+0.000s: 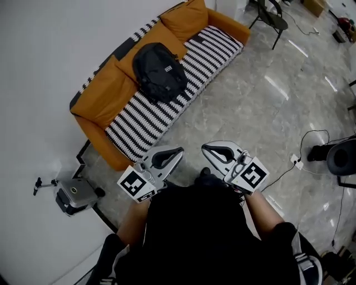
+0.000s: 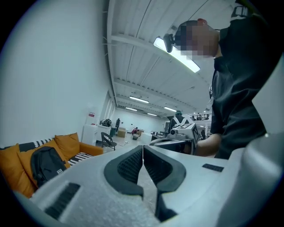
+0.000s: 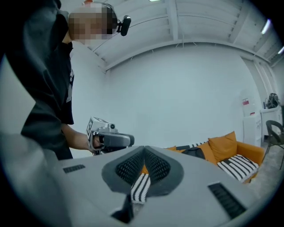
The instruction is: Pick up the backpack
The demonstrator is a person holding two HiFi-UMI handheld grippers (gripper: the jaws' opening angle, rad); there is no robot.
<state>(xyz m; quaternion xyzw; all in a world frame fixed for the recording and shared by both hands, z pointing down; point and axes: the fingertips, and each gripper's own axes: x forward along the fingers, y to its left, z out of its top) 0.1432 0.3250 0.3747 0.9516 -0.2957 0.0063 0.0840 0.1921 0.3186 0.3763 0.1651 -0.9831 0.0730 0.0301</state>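
A black backpack (image 1: 159,71) sits upright on the striped seat of an orange sofa (image 1: 100,94), leaning against the orange back cushions. My left gripper (image 1: 178,151) and right gripper (image 1: 204,148) are held side by side close to my body, over the grey floor and well short of the sofa. Both are shut with nothing between their pads. The left gripper view has its closed tips (image 2: 143,146) in front and the backpack (image 2: 45,165) far off at lower left. In the right gripper view the backpack (image 3: 194,152) lies beyond the closed tips (image 3: 144,149).
A white wall runs behind the sofa. A small grey machine (image 1: 75,195) stands on the floor left of me by the wall. A black fan (image 1: 339,158) with a floor cable stands at right, and a folding chair (image 1: 270,16) beyond the sofa's far end.
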